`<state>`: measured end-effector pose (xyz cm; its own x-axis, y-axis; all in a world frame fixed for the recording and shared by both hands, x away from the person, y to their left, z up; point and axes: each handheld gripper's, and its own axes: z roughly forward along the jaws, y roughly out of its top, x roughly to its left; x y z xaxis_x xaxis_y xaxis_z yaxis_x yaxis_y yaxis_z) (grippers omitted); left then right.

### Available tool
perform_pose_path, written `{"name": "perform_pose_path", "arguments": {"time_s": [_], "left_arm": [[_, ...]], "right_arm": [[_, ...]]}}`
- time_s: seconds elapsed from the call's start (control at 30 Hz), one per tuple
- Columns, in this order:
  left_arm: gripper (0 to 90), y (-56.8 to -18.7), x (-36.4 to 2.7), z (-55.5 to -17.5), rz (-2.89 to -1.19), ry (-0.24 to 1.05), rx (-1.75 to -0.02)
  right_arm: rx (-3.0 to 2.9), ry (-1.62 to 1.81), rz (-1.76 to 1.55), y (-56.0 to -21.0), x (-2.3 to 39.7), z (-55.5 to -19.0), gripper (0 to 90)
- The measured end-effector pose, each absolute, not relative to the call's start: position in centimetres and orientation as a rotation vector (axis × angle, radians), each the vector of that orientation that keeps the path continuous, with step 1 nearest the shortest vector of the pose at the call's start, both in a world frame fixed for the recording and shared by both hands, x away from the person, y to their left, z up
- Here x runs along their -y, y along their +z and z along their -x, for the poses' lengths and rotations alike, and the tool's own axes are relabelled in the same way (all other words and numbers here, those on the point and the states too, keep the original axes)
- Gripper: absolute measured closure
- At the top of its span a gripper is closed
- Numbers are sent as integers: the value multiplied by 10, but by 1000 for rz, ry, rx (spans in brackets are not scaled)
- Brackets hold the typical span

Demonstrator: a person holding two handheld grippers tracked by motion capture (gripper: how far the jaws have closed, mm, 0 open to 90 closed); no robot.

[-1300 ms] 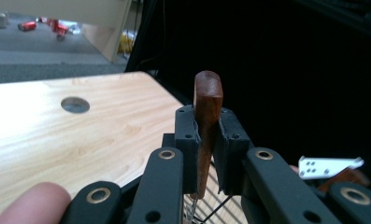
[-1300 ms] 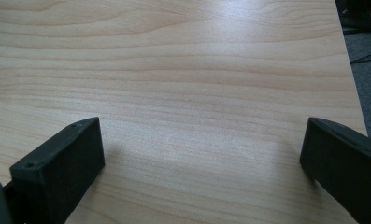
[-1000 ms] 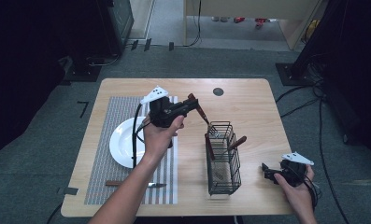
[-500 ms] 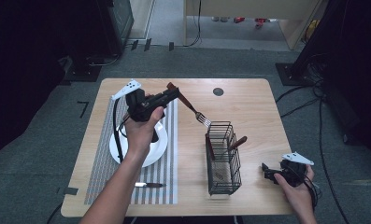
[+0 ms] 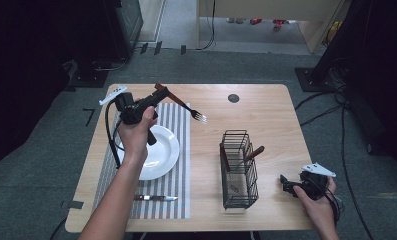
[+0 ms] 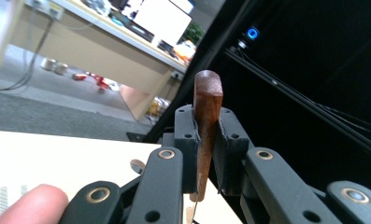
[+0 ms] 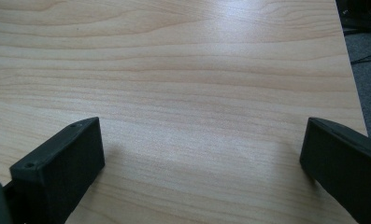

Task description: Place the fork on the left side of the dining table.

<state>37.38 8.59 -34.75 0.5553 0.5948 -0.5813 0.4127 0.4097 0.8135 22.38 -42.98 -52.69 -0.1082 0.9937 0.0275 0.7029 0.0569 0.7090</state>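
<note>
- Carrying the fork (image 5: pixel 182 104) leftward, my left gripper (image 5: pixel 156 97) now sits in the upper left of the high view, above the striped placemat (image 5: pixel 178 150); a second ago it hung near the wire caddy (image 5: pixel 239 170) at centre right.
- My left fingers (image 6: pixel 185 140) are clamped on the fork's wooden handle (image 6: pixel 205 121), tines pointing out right over bare tabletop (image 5: pixel 256 115).
- That swing away from the caddy suggests I am laying a place setting: the plate (image 5: pixel 161 155) lies on the mat and a knife (image 5: pixel 155 198) sits below it.
- My right gripper (image 5: pixel 291 186) rests unmoved at the lower right, fingers spread wide over wood, holding nothing.
- Wooden handles (image 5: pixel 253 152) remain in the caddy.
</note>
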Motion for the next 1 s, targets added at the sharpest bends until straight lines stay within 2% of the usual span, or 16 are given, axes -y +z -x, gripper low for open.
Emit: {"name": "perform_pose_path", "arguments": {"time_s": [0.5, 1.0], "left_arm": [[823, -400, -131, -402, -1048, 147, -1230], [822, -444, -160, -420, -902, 142, -1328]], "right_arm": [[-1865, 803, -1689, -527, 430, -224, 0], [-1865, 803, -1689, -527, 430, -224, 0]]}}
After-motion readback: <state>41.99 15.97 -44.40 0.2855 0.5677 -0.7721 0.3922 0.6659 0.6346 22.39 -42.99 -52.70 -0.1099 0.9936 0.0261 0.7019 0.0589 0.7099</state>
